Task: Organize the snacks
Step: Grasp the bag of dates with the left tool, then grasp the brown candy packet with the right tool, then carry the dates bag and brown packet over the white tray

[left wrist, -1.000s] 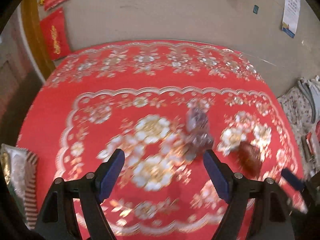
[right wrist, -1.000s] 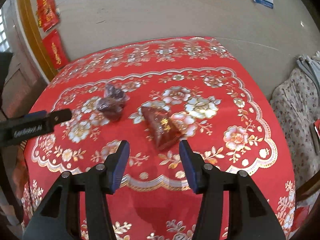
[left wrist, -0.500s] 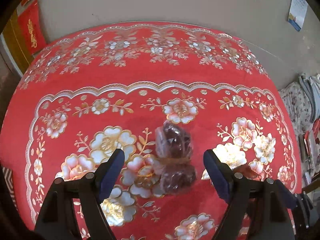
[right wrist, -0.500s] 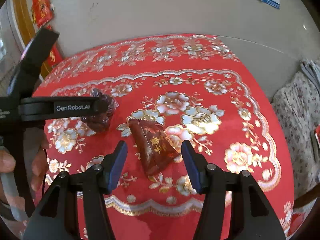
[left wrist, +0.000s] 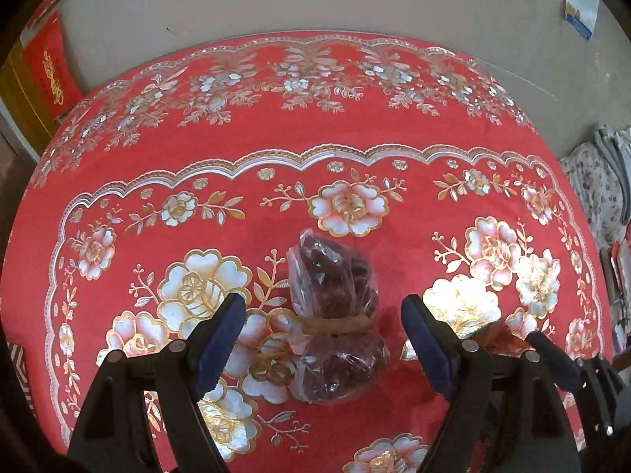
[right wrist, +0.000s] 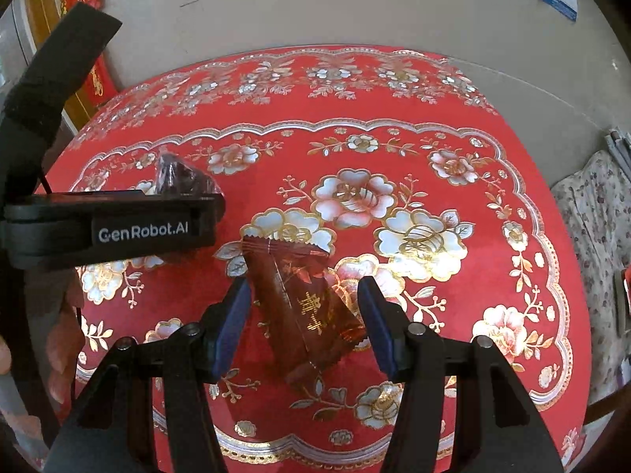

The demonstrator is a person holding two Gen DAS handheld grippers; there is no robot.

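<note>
The left gripper [left wrist: 323, 339], fingers wide, straddles a clear bag of dark snacks [left wrist: 335, 323] mid-counter [left wrist: 276, 118]. The right gripper [right wrist: 305, 323], also wide, flanks a brown gold-lettered packet [right wrist: 303, 303] near the front edge. "GenRobot.AI" marks the left gripper.

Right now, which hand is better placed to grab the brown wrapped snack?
Right. The right gripper is open with the brown snack packet between its fingers; the left gripper straddles the clear bag of dark snacks.
</note>
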